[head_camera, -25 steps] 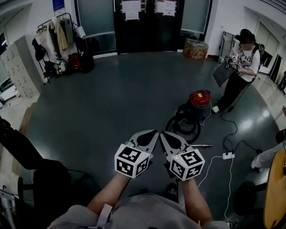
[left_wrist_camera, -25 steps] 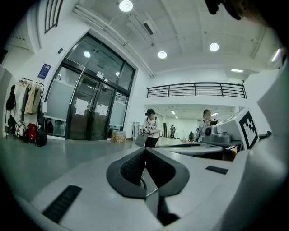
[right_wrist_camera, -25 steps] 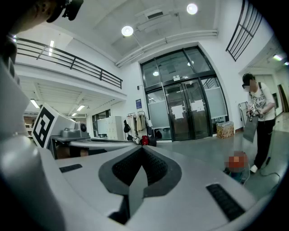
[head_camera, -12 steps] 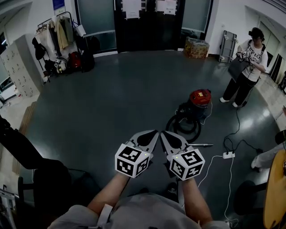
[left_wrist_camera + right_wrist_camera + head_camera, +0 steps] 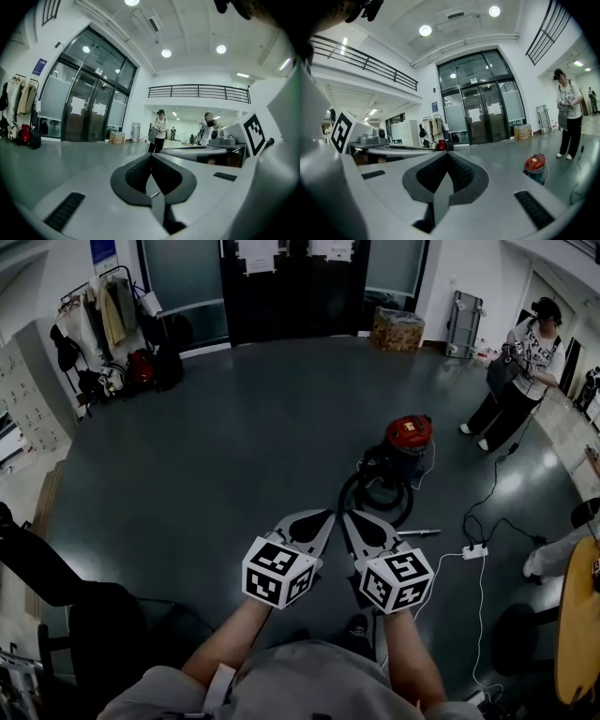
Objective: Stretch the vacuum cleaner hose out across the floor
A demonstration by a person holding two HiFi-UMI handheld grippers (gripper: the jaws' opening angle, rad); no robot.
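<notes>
Floor: dark glossy grey floor, wide open hall, glass double doors at the far end, so there's plenty of bare run to lay something out long.
Vacuum: red-lidded canister vacuum cleaner parked ahead and a touch right, well apart from both tools.
Hose: black flexible hose sits bundled in a loop on the floor just in front of the canister. It's not stretched at all, so the job looks unstarted.
Wand: slim metal wand lies flat beside the loop, pointing right; likely the free end worth taking.
Left gripper: left gripper held out level, jaws clenched together, nothing between them.
Right gripper: right gripper just beside it, jaws also pressed closed and empty, aimed towards the canister.
Why so: both tools carried together and closed reads as an approach stance, not a grab.
Cable: white power strip and its cord trail on the right, a snag risk if the hose is dragged that way.
Bystander: person in a white top stands far right, clear of the open floor.
Next call: jaws must open before either can take the hose.
</notes>
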